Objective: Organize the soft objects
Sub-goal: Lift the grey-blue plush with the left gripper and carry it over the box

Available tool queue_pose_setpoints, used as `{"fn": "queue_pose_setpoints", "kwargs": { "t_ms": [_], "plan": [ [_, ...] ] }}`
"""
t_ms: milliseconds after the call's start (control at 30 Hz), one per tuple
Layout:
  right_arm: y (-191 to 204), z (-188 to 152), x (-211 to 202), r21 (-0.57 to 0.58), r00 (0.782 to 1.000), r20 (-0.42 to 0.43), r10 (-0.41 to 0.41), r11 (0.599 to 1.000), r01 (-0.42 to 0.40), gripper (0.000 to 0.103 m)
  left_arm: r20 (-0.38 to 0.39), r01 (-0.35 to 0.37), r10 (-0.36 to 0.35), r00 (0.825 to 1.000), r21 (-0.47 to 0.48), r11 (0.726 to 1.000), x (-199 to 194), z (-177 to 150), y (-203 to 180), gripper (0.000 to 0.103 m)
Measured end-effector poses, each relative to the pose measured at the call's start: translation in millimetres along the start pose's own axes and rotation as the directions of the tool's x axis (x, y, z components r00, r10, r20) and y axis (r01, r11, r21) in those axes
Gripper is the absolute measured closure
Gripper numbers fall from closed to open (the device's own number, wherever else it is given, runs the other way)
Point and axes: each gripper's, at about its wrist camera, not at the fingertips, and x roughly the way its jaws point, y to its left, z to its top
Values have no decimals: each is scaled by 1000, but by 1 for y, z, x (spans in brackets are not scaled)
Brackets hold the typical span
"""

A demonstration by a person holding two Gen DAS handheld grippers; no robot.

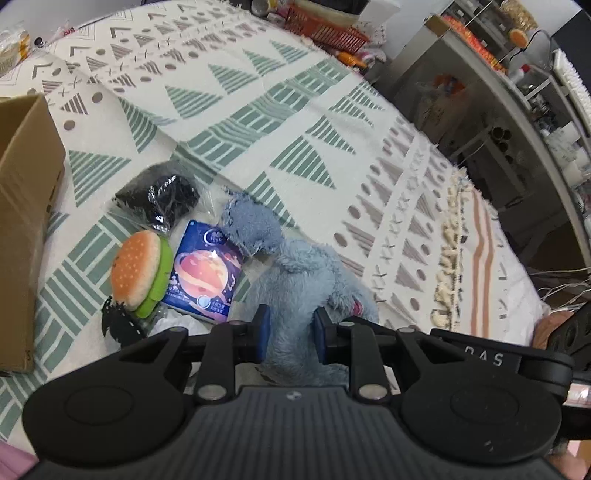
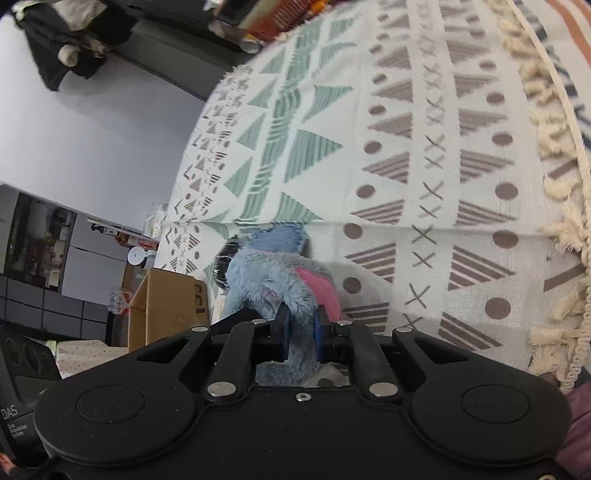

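A blue plush toy (image 1: 295, 273) with a denim patch lies on the patterned blanket (image 1: 280, 110). My left gripper (image 1: 291, 332) is shut on the plush toy's body, its blue pads pressed into the fur. My right gripper (image 2: 300, 328) is shut on the same plush toy (image 2: 269, 273), near its pink ear. A plush hamburger (image 1: 142, 273), a blue tissue pack (image 1: 203, 273) and a black bundle in clear plastic (image 1: 159, 195) lie just left of the toy.
An open cardboard box (image 1: 26, 221) stands at the left; it also shows in the right wrist view (image 2: 166, 299). A red basket (image 1: 325, 26) and clutter sit at the blanket's far edge. Shelving (image 1: 517, 92) stands beyond the fringed right edge.
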Motion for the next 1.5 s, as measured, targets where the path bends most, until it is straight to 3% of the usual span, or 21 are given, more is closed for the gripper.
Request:
{"fn": "queue_pose_setpoints", "kwargs": {
  "t_ms": [667, 967, 1200, 1500],
  "plan": [
    [95, -44, -33, -162, 989, 130, -73, 982, 94, 91, 131, 102, -103, 986, 14, 995, -89, -13, 28, 80],
    [129, -52, -33, -146, 988, 136, -65, 986, 85, 91, 179, 126, -129, 975, 33, 992, -117, -8, 48, 80],
    [163, -58, -22, -194, 985, 160, -63, 976, 94, 91, 228, 144, -152, 962, 52, 988, -141, -1, 66, 80],
    [207, -66, 17, -237, 991, 131, -36, 969, 67, 91, 284, 153, -138, 949, -30, 988, -159, 14, 117, 80]
  ]
}}
